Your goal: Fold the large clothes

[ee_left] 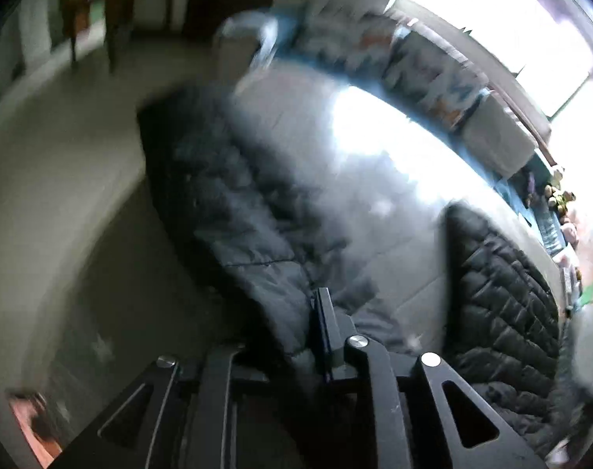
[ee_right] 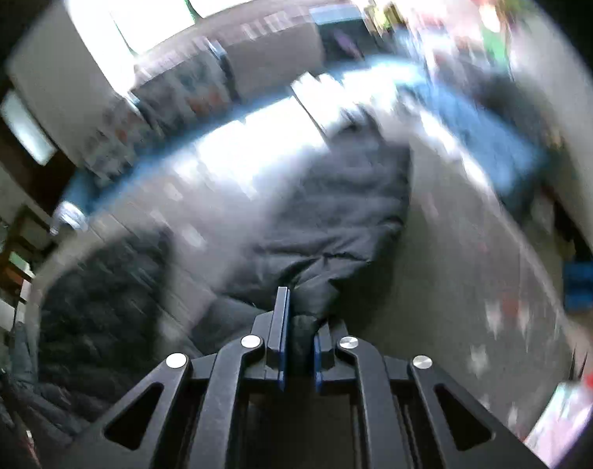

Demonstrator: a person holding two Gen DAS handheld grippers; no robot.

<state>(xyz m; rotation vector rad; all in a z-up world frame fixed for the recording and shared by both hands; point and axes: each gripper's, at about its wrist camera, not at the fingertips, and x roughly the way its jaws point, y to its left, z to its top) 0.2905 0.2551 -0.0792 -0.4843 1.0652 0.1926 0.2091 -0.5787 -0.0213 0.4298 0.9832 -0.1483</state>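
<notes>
A dark grey padded jacket (ee_left: 233, 211) lies stretched over a grey bed (ee_left: 374, 234). My left gripper (ee_left: 296, 332) is shut on the jacket's near edge; the cloth covers its left finger. In the right wrist view the same jacket (ee_right: 335, 203) hangs from my right gripper (ee_right: 300, 328), which is shut on a bunched corner of it. A second, black quilted jacket (ee_left: 503, 312) lies on the bed to the right of the left gripper, and shows at the left in the right wrist view (ee_right: 101, 293). Both views are blurred.
Patterned pillows (ee_left: 425, 62) and a bright window (ee_left: 511, 31) line the bed's far side. Small toys (ee_left: 558, 199) sit on a ledge at the right. Pale floor (ee_left: 61, 215) lies left of the bed. A blue box (ee_right: 581, 285) stands on the floor at the right.
</notes>
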